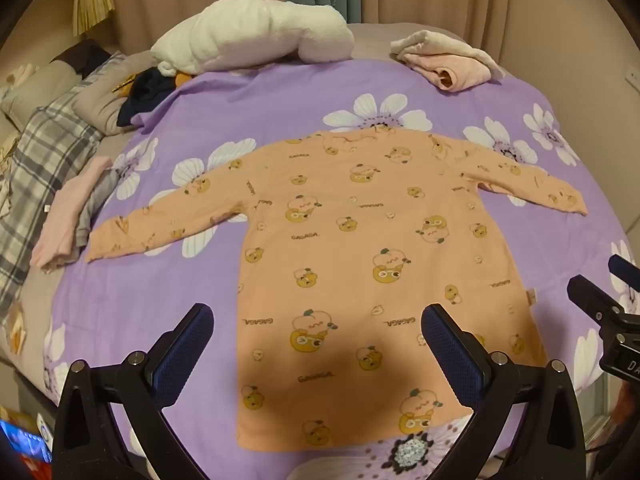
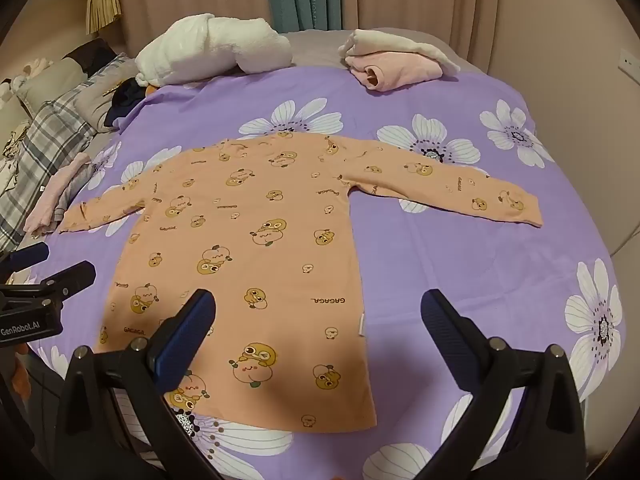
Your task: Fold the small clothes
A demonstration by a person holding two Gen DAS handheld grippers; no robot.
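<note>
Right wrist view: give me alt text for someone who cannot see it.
An orange long-sleeved top lies flat, sleeves spread, on a purple flowered bedspread. The open right gripper hovers above its hem, holding nothing. The left gripper shows at the left edge, and folded clothes sit at the far side.

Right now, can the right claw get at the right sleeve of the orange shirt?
Probably yes. The right claw is open and holds nothing, and the sleeve lies flat on the purple bed cover with nothing on it or in between.

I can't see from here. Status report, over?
Left gripper, right gripper: open, empty. Shirt flat, unfolded. Nothing on it.
</note>
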